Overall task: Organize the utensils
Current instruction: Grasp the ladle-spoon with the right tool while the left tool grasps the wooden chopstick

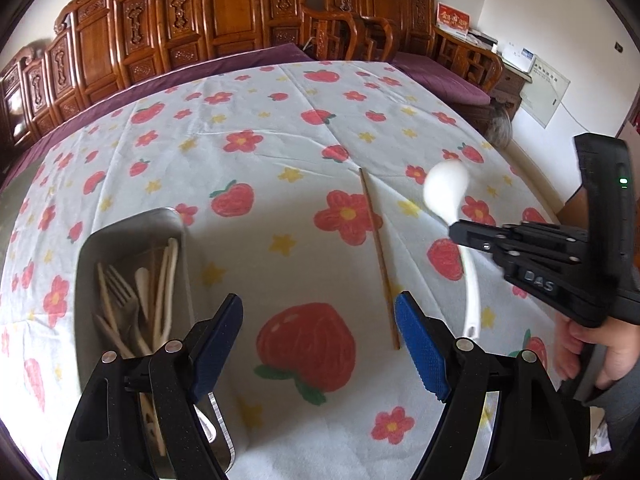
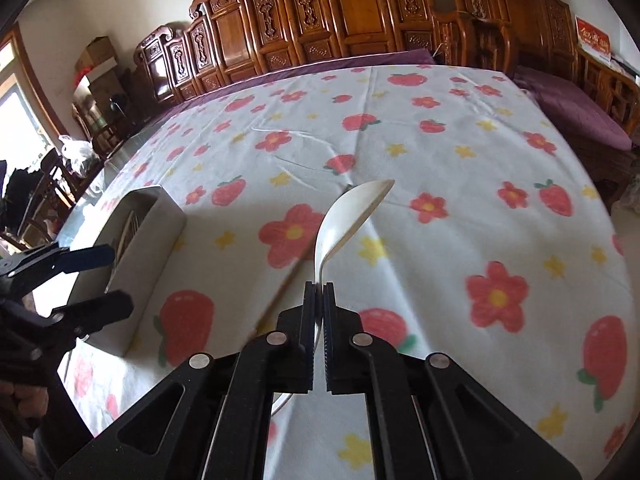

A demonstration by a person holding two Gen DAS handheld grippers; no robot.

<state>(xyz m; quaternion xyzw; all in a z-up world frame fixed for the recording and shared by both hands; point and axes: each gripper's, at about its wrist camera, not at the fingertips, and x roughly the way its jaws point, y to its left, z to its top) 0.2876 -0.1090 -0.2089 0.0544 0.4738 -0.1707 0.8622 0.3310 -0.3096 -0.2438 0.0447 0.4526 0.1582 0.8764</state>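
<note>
Carved wooden chairs line the top of the left wrist view, behind a table [image 1: 280, 128] draped in a white cloth printed with strawberries and flowers. One metal tray [image 1: 132, 232] sits at lower left, holding a bundle of pale utensils, among them one fork [image 1: 122, 288]; the rest overlap too much to count. One wooden chopstick [image 1: 378, 256] lies alone on the cloth at centre, running from mid-frame down toward the bottom. The left tongs [image 1: 320, 344] fill the bottom edge, blue pads spread wide with nothing between them. At right, the right tongs [image 1: 456, 232] reach in sideways, pinching one white spoon [image 1: 446, 188] by its handle, bowl up and clear of the cloth.

From the right wrist view, the right tongs [image 2: 319, 288] sit at bottom centre, pressed together on the spoon's [image 2: 348, 216] neck, its bowl pointing toward upper right. The tray [image 2: 160, 240] is at left, with the left tongs [image 2: 104, 280] just beside its near end, gaping and empty. The chopstick [image 2: 288, 276] slants beneath the spoon.
</note>
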